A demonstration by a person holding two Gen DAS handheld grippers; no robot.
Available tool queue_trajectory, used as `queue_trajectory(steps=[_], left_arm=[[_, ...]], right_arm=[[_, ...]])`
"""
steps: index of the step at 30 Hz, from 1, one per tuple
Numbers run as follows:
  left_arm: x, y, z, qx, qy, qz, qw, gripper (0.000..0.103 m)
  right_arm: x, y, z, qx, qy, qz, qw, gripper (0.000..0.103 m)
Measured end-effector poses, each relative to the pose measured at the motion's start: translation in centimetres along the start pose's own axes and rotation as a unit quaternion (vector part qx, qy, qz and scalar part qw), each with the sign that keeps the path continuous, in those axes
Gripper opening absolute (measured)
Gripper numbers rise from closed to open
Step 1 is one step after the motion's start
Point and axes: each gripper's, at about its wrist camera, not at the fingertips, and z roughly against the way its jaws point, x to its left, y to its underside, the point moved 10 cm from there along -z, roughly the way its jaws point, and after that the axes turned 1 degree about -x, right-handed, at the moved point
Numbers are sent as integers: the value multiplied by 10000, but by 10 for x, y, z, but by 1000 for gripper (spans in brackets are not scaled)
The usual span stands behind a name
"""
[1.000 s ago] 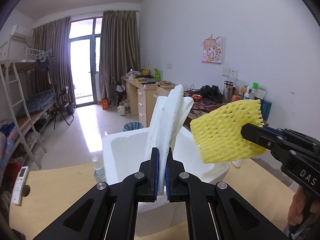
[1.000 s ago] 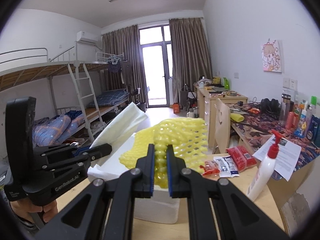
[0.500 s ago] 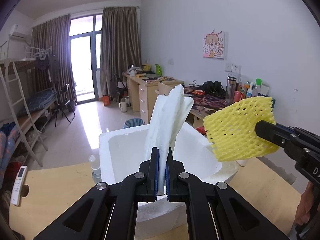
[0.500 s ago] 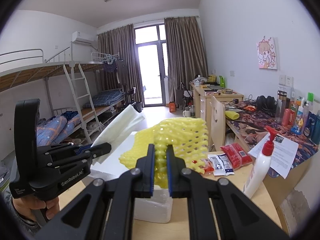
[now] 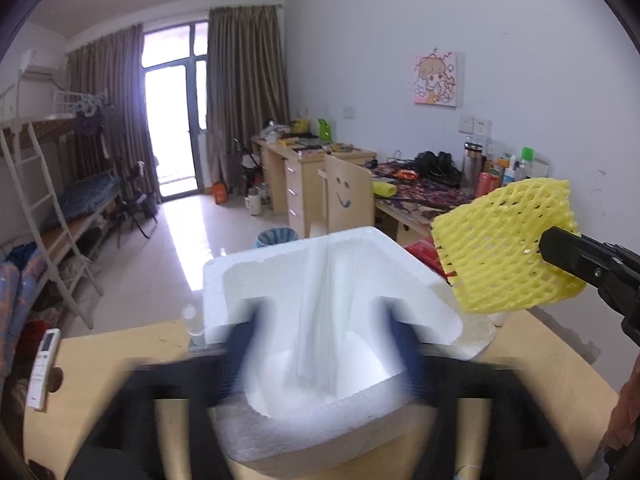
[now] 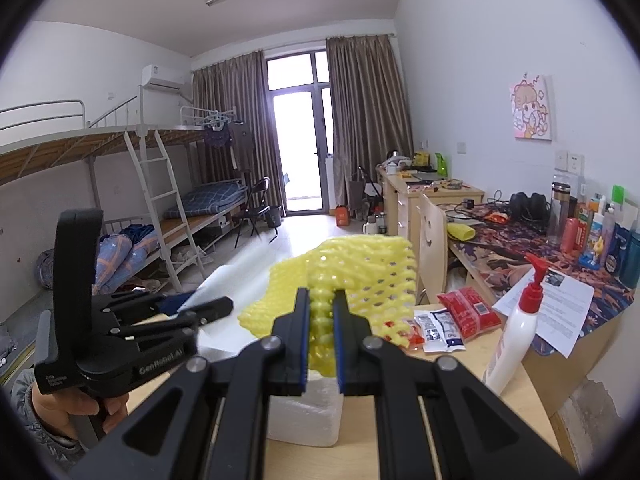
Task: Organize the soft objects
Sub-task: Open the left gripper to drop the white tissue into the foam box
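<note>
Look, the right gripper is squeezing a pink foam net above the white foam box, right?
Not quite. The foam net is yellow, not pink. The right wrist view shows the right gripper pinching it between its fingers, above the white foam box; the left wrist view shows the same yellow net.

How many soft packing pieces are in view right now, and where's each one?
2. The yellow foam net is clamped in the right gripper, beside the styrofoam box. The white foam sheet, blurred, is between the left gripper's spread fingers, over the box. Others may be hidden.
</note>
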Motion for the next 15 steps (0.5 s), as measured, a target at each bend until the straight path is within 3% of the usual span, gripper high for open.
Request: queue_trajectory(steps=[4,15], left_arm=[[2,-5,8,-257,-208,-38,9994,96],[14,-7,22,-395,-401,6,9984,97]], right_arm=[[0,-1,1,-25,-8,4,10000,13],[7,3,-7,108,-86,52,9999,13]])
